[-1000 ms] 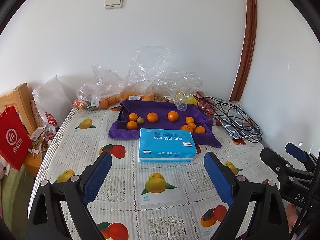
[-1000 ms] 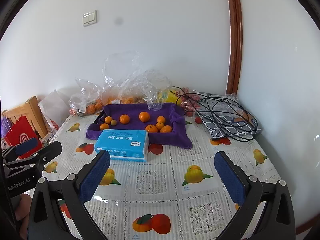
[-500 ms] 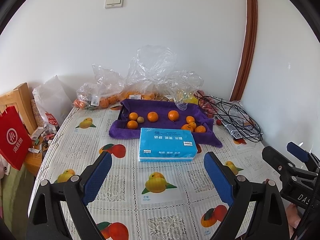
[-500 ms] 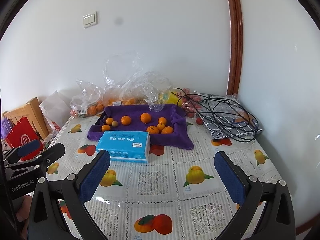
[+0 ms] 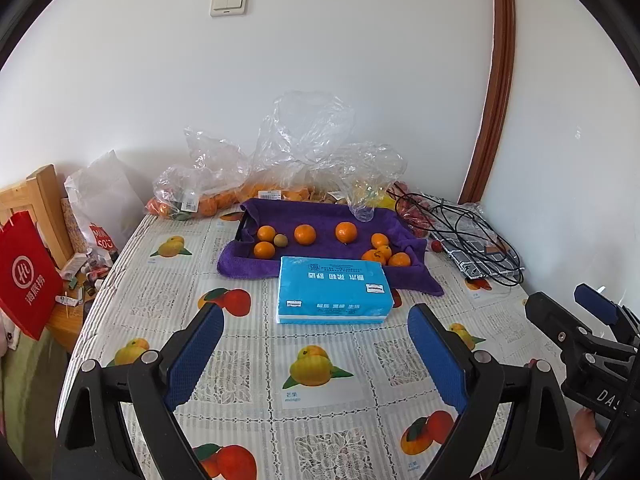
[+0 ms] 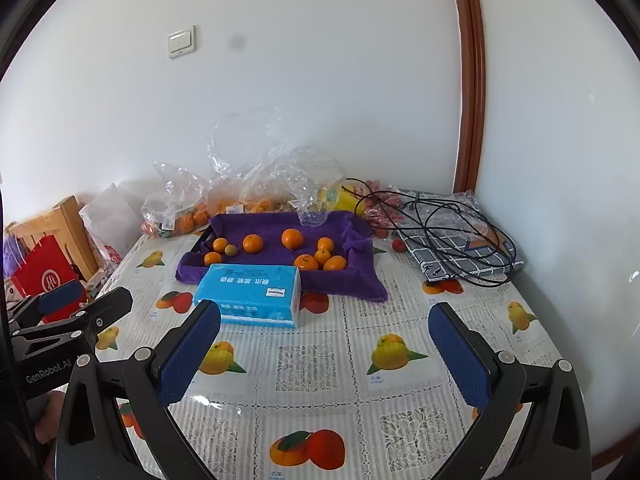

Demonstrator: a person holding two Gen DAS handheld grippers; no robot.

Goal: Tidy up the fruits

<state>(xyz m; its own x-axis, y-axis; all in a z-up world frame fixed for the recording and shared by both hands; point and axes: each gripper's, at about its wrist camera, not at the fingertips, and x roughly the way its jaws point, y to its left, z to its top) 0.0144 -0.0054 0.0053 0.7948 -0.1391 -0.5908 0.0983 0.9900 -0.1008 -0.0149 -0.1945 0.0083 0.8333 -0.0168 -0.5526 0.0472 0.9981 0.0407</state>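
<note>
Oranges lie beyond both grippers' wide-spread, downward-tilted fingers.

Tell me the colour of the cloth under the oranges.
Purple cloth; clearest in the left wrist view.

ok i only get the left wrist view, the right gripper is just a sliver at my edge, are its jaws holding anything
observer: No. In the right wrist view the right gripper has its jaws wide apart with nothing between them.
operator: and whats on the table's near right side, i cant see there
observer: The checked cushion with black cables on it sits further back. Nearer than that, the right view shows only tablecloth out to the edge.
</note>
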